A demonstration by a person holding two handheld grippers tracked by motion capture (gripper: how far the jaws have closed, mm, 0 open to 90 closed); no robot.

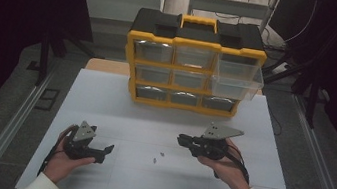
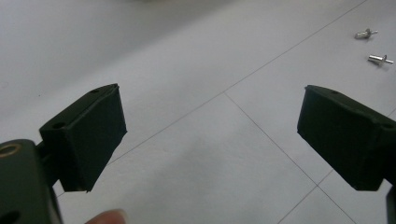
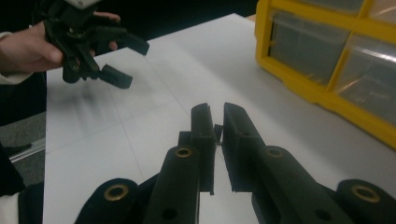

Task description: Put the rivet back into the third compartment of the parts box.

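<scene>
Rivet (image 3: 218,135) pinched upright in right gripper (image 3: 217,122) — jaws nearly closed, left gripper (image 2: 212,130) wide open.

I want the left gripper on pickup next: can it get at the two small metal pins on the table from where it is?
Probably yes. The left gripper is open, nothing between its jaws, and the pins lie on bare table just ahead of it. The right gripper is off to the far side, not in the path.

High cam: overhead, faces fwd to drawer organizer (image 1: 194,63). Gripper cams: close, low; both share white table (image 1: 104,105).
</scene>
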